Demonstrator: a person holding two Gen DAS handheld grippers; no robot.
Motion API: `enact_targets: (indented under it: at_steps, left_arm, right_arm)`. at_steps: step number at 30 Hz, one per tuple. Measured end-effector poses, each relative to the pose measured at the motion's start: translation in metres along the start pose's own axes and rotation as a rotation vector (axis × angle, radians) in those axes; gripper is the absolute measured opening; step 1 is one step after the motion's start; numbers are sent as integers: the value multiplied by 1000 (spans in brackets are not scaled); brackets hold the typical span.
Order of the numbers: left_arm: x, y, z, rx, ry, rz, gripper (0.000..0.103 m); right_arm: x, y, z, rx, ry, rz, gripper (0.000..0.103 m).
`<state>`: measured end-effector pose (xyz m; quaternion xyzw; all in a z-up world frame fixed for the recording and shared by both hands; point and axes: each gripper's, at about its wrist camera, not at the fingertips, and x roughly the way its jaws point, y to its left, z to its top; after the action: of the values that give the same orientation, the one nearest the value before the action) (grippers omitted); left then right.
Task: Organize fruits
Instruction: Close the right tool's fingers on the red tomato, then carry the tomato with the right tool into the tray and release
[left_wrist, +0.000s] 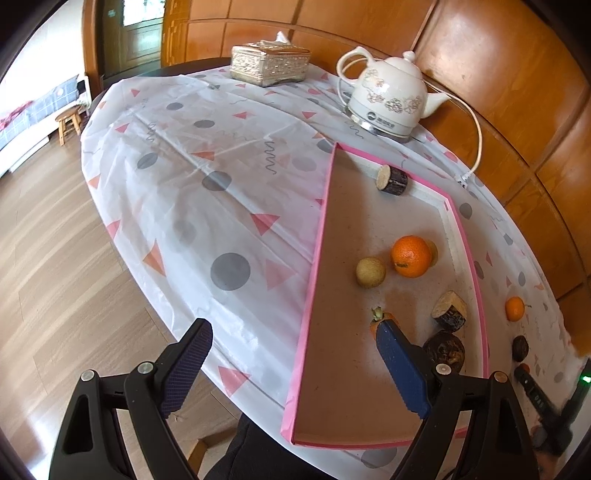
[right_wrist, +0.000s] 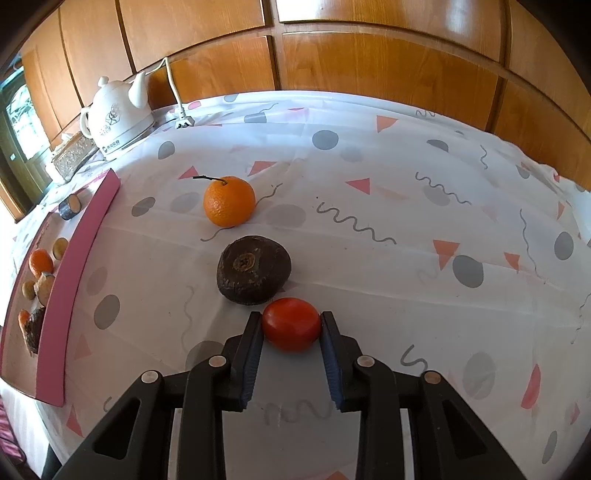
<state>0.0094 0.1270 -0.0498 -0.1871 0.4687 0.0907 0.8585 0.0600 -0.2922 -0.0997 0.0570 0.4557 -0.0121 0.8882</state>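
Left wrist view: the left gripper (left_wrist: 291, 354) hangs with jaws spread wide, holding nothing, over the table edge and the near corner of the pink-rimmed tray (left_wrist: 314, 273). In the tray lie a carrot (left_wrist: 380, 321), a pear (left_wrist: 370, 272), an orange (left_wrist: 411, 256) and dark log pieces (left_wrist: 448, 310). Right wrist view: right of the tray, on the cloth (right_wrist: 406, 184), the right gripper (right_wrist: 291, 328) pinches a tomato (right_wrist: 291, 324). Just beyond sits a dark round fruit (right_wrist: 253, 275), then a second orange (right_wrist: 229, 201).
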Motion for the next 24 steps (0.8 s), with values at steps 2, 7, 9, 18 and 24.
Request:
enact_targets:
  at_steps: [2,7,9,18,24]
  left_arm:
    - [0,3,0,-10,-1,5,90]
    - [-1,5,1,-19,-6,6,90]
    - [-1,6,1,-20,-4,5,90]
    - [0,8,2,-30,-2,3,90]
    - [2,11,1,-42,1,2,90]
  right_arm:
    - [-1,1,-1,3,0,-2,31]
    - [-9,4,-2,11,1,21,31]
    - [-13,7,-2,7,-5,36,31]
    - [-31,52,8,-93,-19,176,31]
    - [-36,104,12,-220,-11,288,31]
